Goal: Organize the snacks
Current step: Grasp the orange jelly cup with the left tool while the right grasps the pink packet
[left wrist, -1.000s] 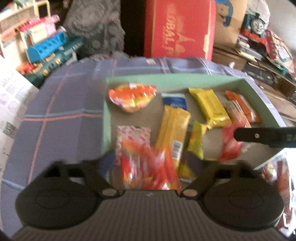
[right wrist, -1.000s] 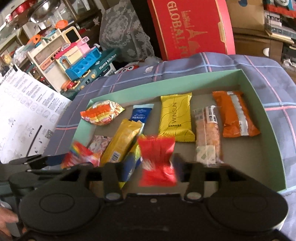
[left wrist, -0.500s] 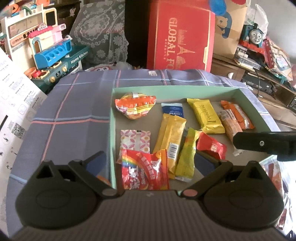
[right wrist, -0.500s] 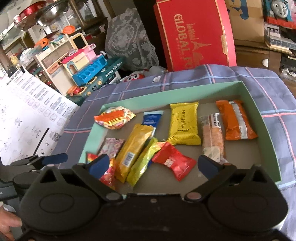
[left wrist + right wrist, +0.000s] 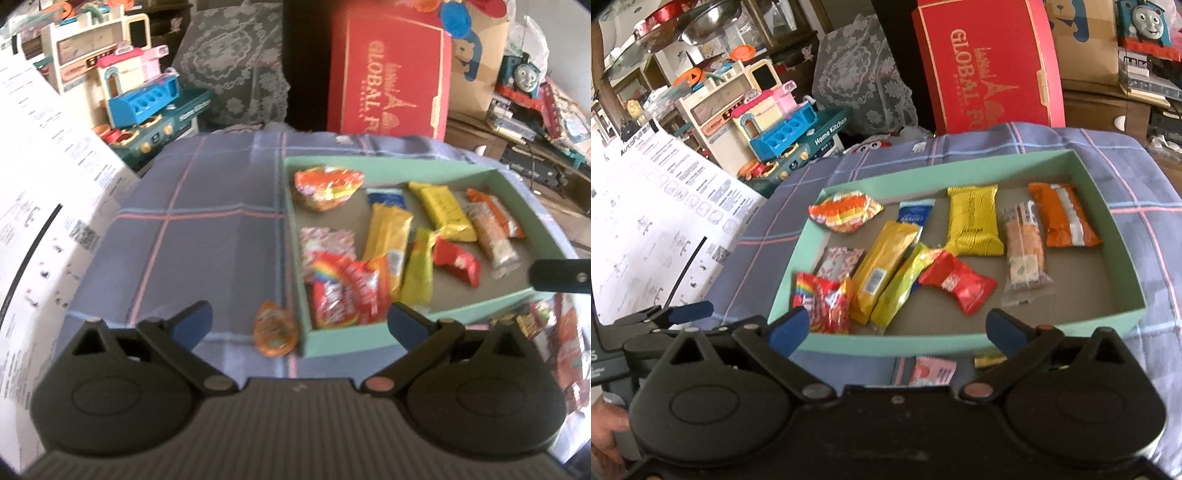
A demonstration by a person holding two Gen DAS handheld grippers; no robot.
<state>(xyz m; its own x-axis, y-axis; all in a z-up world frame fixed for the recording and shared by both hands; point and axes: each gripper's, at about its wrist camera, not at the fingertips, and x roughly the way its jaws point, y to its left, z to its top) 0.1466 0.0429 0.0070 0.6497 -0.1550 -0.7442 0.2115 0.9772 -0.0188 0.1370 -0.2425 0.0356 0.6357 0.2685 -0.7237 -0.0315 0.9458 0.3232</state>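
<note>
A mint-green tray (image 5: 960, 345) on the plaid cloth holds several wrapped snacks. Among them, a red packet (image 5: 956, 282) lies near the middle and a rainbow-printed red packet (image 5: 341, 295) fills the near-left corner. My right gripper (image 5: 897, 328) hangs open over the tray's front wall with nothing between its fingers. My left gripper (image 5: 298, 323) is open too, at the tray's near-left corner (image 5: 343, 341). A small orange jelly cup (image 5: 275, 332) lies loose on the cloth below it. A pink packet (image 5: 932, 371) and a gold one (image 5: 988, 361) lie on the cloth in front of the tray.
A red gift box (image 5: 990, 66) and a lace-covered object stand behind the table, and a toy kitchen (image 5: 775, 125) is at the back left. A large printed sheet (image 5: 646, 206) leans at the left. More snack bags (image 5: 546, 332) lie right of the tray.
Both grippers opened and drew back toward the tray's front. The red packet left the right gripper and the rainbow packet left the left one; both now lie in the tray.
</note>
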